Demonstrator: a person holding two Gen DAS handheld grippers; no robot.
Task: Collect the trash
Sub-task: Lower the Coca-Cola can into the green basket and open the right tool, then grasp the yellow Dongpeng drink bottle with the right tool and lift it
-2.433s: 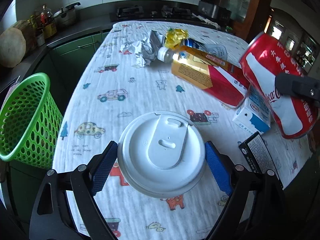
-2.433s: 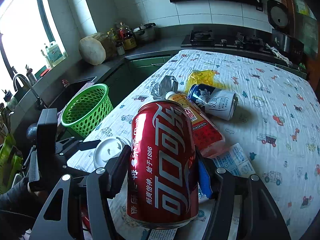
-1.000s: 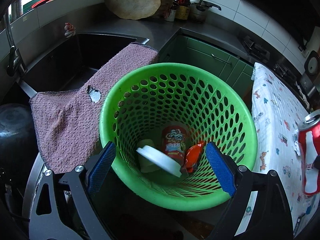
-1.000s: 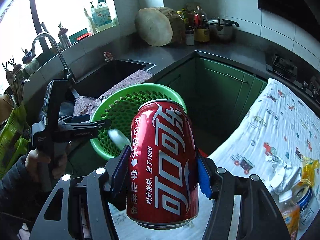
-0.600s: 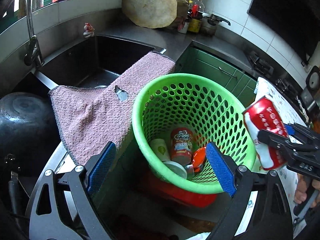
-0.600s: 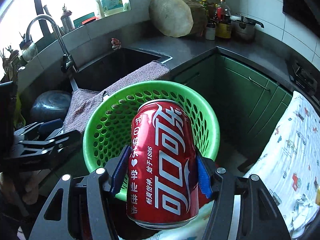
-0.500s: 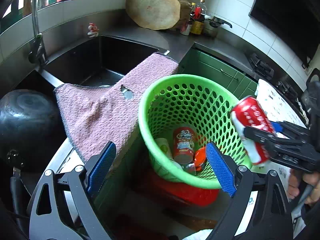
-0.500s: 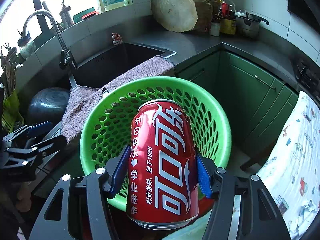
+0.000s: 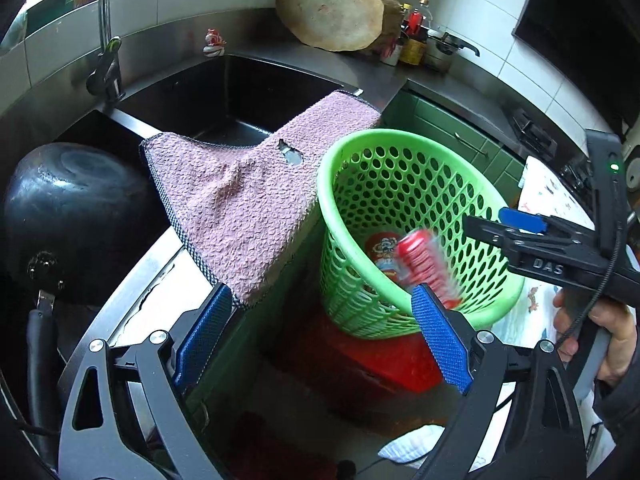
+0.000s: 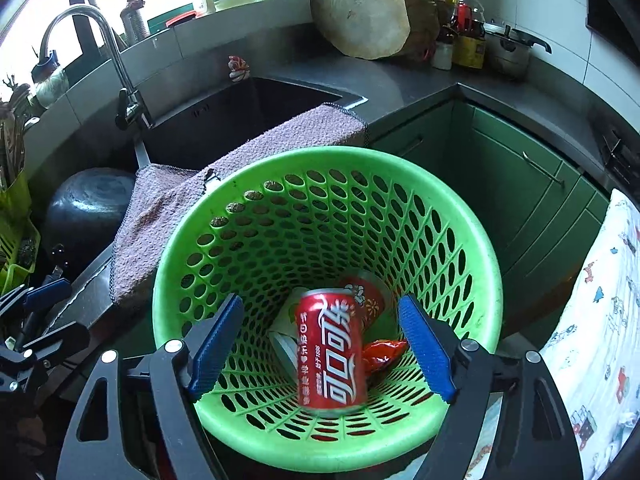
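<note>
The red cola can [image 10: 330, 346] is inside the green perforated basket [image 10: 240, 184], clear of both blue pads and motion-blurred in the left wrist view [image 9: 426, 266] — judged to be dropping toward the litter at the bottom: a printed cup [image 10: 366, 294], a red wrapper [image 10: 382, 354] and a white lidded cup [image 10: 286, 338]. The right hand-held gripper [image 10: 320, 344] hangs over the basket mouth pointing steeply down, its jaws opening with nothing pressed between the pads; that position puts the release well within the rim, so the can should stay in. The left hand-held gripper [image 9: 320, 336] stands off to the sink side with jaws wide apart and empty, apparently kept out of the drop path. The basket leans slightly and sits on something red [image 9: 384, 356] at floor level, between the green cabinet fronts [image 10: 520, 168] and the patterned tablecloth [image 10: 600, 300] of the surface at the right edge. A pink towel [image 9: 244, 192] drapes from the sink edge and touches the basket's rim on the left — it does not cover the opening. A dark pot [image 9: 72, 208] lies further left, a faucet [image 10: 100, 40] above the sink [image 9: 240, 100], and a round wooden block [image 10: 360, 20] on the far surface. Nothing obstructs the basket mouth; the person's hand [image 9: 600, 328] holds the right tool's grip near the cloth.
</note>
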